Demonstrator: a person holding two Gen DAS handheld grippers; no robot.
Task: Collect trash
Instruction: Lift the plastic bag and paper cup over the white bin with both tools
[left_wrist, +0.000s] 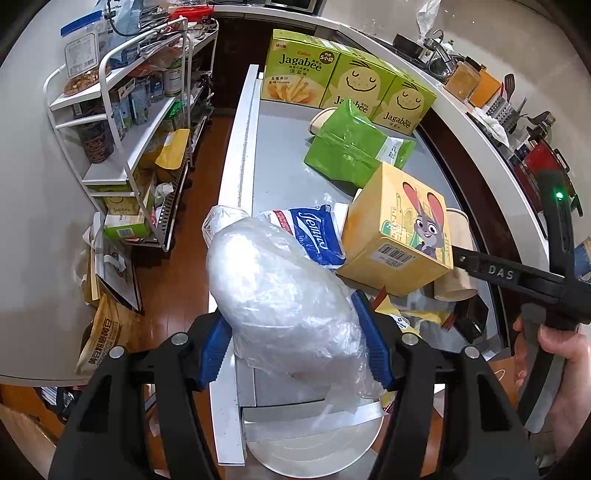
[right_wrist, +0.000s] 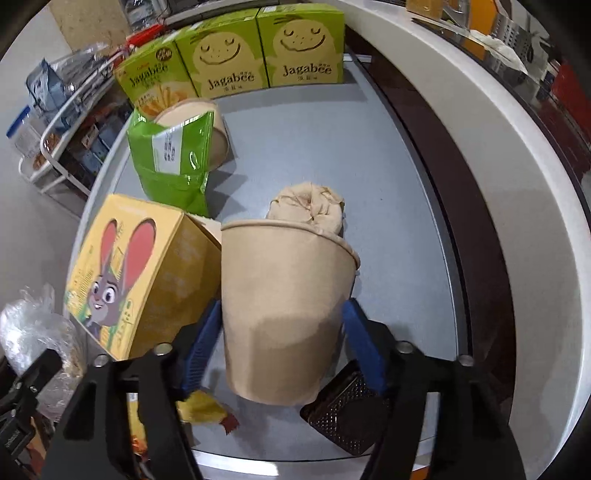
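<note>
Left wrist: left tool (left_wrist: 291, 332) grasps a plastic bag (left_wrist: 280, 295); right wrist: right tool (right_wrist: 282, 347) clamps a cup (right_wrist: 284, 310), yellow box (right_wrist: 140, 273) at 9 o'clock

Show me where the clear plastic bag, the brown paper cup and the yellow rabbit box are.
clear plastic bag (left_wrist: 280, 295), left wrist view, on its crinkled middle.
brown paper cup (right_wrist: 284, 295), right wrist view, on its side wall.
yellow rabbit box (left_wrist: 402, 225), left wrist view, on its printed face.
</note>
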